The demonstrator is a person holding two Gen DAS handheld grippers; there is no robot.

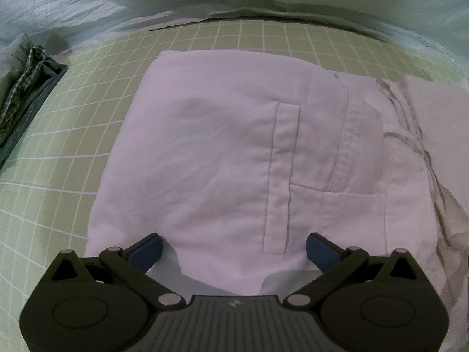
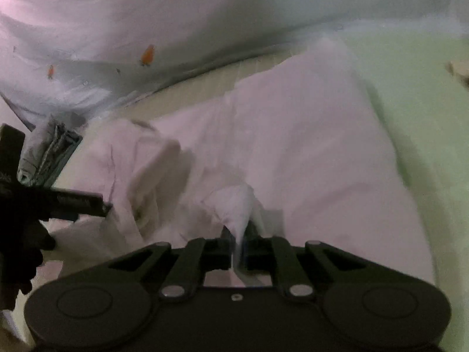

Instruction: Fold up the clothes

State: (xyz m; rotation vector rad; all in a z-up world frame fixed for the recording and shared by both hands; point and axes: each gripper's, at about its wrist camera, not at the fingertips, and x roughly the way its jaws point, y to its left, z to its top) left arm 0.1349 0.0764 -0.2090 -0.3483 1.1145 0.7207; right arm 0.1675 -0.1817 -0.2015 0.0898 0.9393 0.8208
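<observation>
We see the white garment (image 1: 234,152) lying partly folded on the green sheet with a white grid (image 1: 52,193), and it fills the middle of the left wrist view. On its top side there is a long narrow pocket opening (image 1: 283,176) and stitched seams, and a thin drawstring (image 1: 410,140) lies at its right part. The left gripper (image 1: 234,250) hangs over the near edge of the garment with its jaws spread wide, and the blue pads (image 1: 148,253) grasp nothing. In the blurred right wrist view, the right gripper (image 2: 238,236) is clenched on a raised fold of the same garment (image 2: 293,146). To the far left a stack of dark folded clothes (image 1: 26,96) lies on the sheet, and behind it a pale bedcover with carrot prints (image 1: 117,6).
</observation>
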